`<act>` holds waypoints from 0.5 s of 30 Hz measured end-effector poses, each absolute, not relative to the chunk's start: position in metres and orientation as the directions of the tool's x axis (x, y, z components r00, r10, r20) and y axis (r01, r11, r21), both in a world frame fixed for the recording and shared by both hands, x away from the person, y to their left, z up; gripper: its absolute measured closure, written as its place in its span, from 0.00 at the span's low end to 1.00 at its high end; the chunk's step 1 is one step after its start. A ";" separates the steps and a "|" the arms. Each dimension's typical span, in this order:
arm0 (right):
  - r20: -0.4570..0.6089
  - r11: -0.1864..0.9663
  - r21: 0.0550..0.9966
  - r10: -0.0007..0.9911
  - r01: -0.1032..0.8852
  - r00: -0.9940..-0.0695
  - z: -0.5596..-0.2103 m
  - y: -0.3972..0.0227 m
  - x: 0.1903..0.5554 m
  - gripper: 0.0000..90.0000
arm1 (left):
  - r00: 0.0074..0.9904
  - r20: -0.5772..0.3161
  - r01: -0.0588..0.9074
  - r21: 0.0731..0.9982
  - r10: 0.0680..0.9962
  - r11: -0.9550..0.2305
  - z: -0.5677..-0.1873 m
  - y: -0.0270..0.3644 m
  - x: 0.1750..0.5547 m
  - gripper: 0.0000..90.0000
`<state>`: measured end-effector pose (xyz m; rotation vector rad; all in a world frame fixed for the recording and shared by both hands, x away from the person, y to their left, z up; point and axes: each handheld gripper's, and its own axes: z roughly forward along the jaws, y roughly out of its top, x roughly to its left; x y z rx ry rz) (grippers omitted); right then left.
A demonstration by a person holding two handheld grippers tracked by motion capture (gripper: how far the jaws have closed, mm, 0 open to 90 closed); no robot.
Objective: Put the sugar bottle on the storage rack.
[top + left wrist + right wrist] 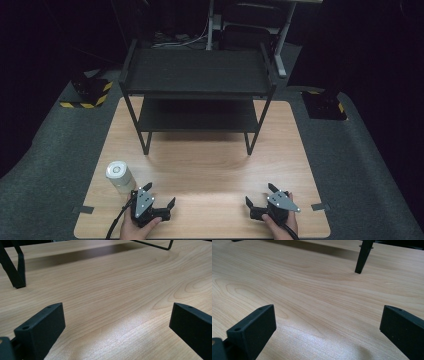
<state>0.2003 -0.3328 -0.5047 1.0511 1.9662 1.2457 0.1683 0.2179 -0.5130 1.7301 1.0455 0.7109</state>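
Jar (120, 176): upright at table (210, 170) near-left corner, touching left gripper (159, 196) outer side. Likely light, rigid, smooth; grasp mid-body. Left and right gripper (259, 194): jaws wide, empty.

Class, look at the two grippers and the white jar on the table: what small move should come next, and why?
Probably swing the left gripper left toward the white jar. Its fingers stand wide apart with only bare table between them, and the jar stands upright just beside it, the nearest thing to grasp.
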 end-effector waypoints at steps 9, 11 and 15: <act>-0.058 0.251 0.920 0.848 0.302 -0.528 -0.506 -0.334 0.200 0.00 | 0.461 0.012 0.322 0.930 0.888 -0.179 -0.513 0.217 0.167 0.01; -0.057 0.251 0.920 0.846 0.302 -0.529 -0.506 -0.335 0.200 0.00 | 0.459 0.006 0.326 0.929 0.888 -0.175 -0.513 0.217 0.168 0.01; -0.062 0.258 0.918 0.844 0.301 -0.533 -0.505 -0.334 0.200 0.00 | 0.461 0.005 0.324 0.930 0.888 -0.173 -0.514 0.218 0.168 0.01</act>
